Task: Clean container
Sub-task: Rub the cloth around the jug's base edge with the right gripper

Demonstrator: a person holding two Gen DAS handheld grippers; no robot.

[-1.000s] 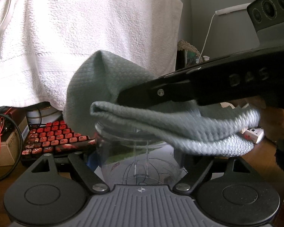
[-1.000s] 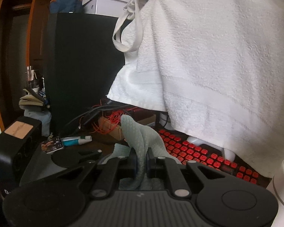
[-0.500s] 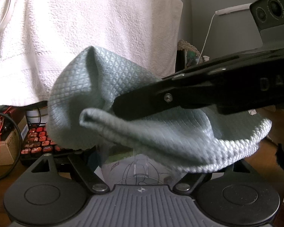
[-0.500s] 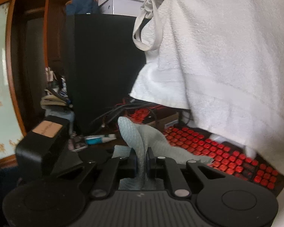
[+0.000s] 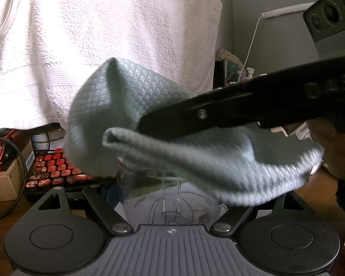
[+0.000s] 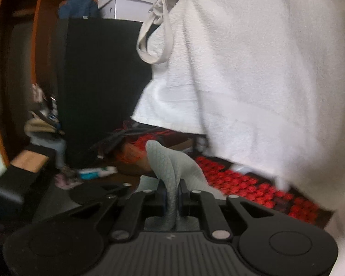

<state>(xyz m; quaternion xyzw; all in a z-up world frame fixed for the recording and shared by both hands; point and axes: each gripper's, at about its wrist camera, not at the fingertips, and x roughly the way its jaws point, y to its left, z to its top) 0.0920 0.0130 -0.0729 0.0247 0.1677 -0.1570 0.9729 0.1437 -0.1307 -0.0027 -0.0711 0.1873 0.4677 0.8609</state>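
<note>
A white towel (image 6: pixel 253 73) drapes above a red-lit keyboard (image 6: pixel 253 184) beside a black cabinet (image 6: pixel 99 87).

Grey waffle cloth (image 5: pixel 131 105), red-lit kbd (image 5: pixel 55 172)

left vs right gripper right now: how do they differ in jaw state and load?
Jaws: the left gripper stands wide, its fingers either side of the clear container; the right gripper is nearly closed.
Load: left grips the rigid, see-through container; right pinches a soft grey cloth.
Pose: in the left wrist view the right gripper reaches across above the container, with the cloth draped over its mouth.
Shared: both are loaded.
</note>
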